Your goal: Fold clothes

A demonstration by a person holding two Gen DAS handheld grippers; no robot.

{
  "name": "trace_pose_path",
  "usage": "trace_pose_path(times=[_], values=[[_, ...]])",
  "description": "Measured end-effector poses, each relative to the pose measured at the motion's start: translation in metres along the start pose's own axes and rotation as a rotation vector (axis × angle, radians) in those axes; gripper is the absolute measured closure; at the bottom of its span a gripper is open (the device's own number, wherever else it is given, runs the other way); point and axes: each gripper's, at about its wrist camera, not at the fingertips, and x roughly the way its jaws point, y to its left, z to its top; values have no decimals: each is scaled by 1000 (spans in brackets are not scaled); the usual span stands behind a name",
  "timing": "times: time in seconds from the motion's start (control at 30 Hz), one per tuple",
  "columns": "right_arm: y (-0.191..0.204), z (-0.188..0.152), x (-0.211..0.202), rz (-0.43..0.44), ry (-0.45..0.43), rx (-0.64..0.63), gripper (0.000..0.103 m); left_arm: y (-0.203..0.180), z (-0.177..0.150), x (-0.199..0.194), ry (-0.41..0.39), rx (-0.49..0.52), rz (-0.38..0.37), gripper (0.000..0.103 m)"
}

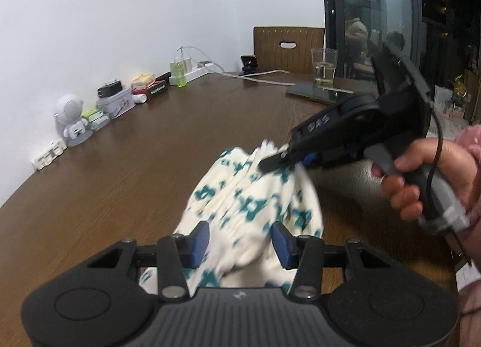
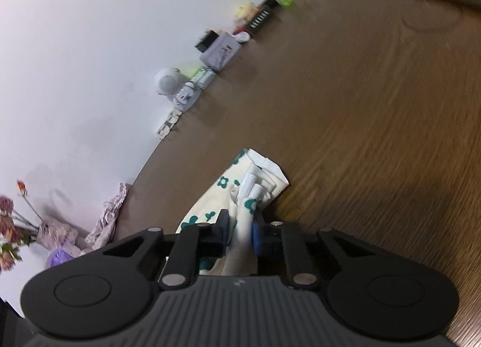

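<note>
**Both tools on the garment, tabletop fold in progress**

I've got the cream garment [image 1: 255,196] with the teal flower print bunched up on the brown tabletop [image 1: 135,151], near my edge of it.

Left tool [image 1: 240,241]: a thick wad of the cloth sits between the blue pads [image 1: 201,238], and the fabric fills the gap and spills over both sides. Pads look pressed into it, so I read that as clenched on the garment, jaws roughly half apart because of the bulk.

Right tool [image 2: 240,232]: jaws nearly together, pinching a narrow fold of the garment [image 2: 240,196] between the blue pad [image 2: 257,237] and the black finger. In the left wrist view I see the right tool [image 1: 276,162] coming in from the right side with its tip at the far top end of the bunch, held by a hand [image 1: 421,178] on the grey grip, pink sleeve behind.

Beyond the right tool's tip, a folded corner of the cloth with white strips lies flat on the tabletop.

Background along the wall: white astronaut figure [image 1: 70,120], tins and small boxes, green bottle [image 1: 180,76]. A glass of water [image 1: 324,67] stands at the far end, well apart from the garment, with a wooden chair [image 1: 288,46] behind. Right wrist view is motion-blurred, and shows dried flowers [image 2: 9,226] at far left.
</note>
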Motion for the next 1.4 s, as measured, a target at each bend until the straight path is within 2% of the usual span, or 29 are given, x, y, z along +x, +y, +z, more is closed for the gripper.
trace_pose_path(times=[0.1,0.17,0.23,0.43,0.73,0.87,1.03,1.4], values=[[14,-1,-6,-16,-29,-107,90,7,-8,-1,27,-5,11,58],[24,-2,-9,-27,-47,-173,90,10,-11,3,38,-13,0,63],[34,-3,-12,-38,-65,-236,90,9,-13,8,46,-7,-8,72],[58,-7,-22,-42,-93,-378,91,5,-18,15,53,8,-16,79],[93,-17,-25,-43,-138,-582,91,-2,-21,9,50,24,4,78],[102,-19,-27,-55,-114,-671,91,0,-20,-8,60,23,1,78],[107,-19,-35,-27,-79,-712,91,7,-19,-9,74,-24,-7,77],[93,-38,-57,42,-91,-813,91,9,-25,3,82,-37,-10,77]])
